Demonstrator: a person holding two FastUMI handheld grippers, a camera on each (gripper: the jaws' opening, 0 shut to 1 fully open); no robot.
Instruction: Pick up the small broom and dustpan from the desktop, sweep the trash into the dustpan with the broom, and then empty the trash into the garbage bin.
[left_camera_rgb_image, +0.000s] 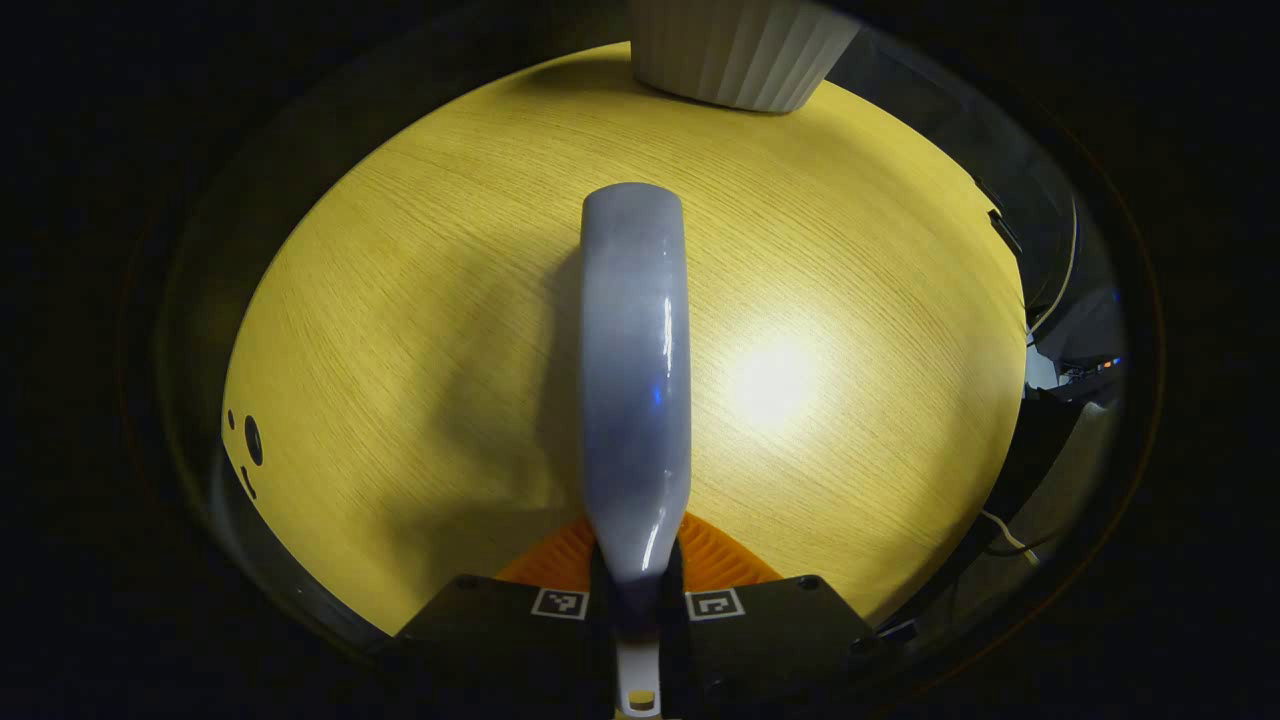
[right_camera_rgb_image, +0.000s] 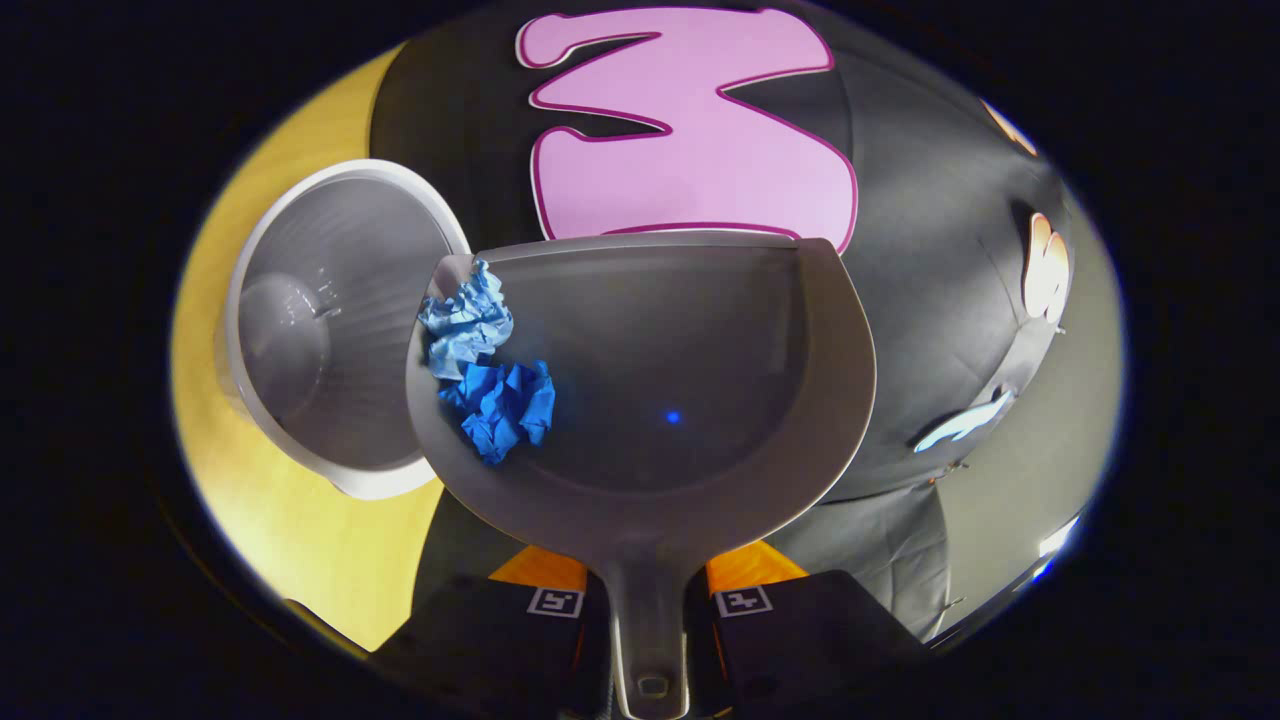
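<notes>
Both pairs of tongs are pinching something. Right gripper (right_camera_rgb_image: 648, 600) has its two fingers pressed on the thin handle of the dustpan (right_camera_rgb_image: 680, 400), which reaches straight ahead of it, raised off the desktop (right_camera_rgb_image: 260, 510). Left gripper (left_camera_rgb_image: 637, 600) grips the broom (left_camera_rgb_image: 636, 370) by its neck; the smooth grey body runs forward over the yellow wood, bristles hidden.

Ahead and to the left of the right fingers, the white ribbed garbage bin (right_camera_rgb_image: 330, 330) stands with its mouth open, its rim just under the pan's left edge. From the left gripper it sits far ahead, at the desk's back edge (left_camera_rgb_image: 740, 55).

Inside the pan, against its left wall, lie two crumpled paper balls: a dark blue one (right_camera_rgb_image: 500, 405) nearer the fingers and a pale blue one (right_camera_rgb_image: 465, 320) beyond it, touching.

The pan looks like stiff, light plastic, so the handle grip should suffice for tipping. The wads seem nearly weightless and may cling or bounce; a steady leftward tilt over the bin is probably wanted.
</notes>
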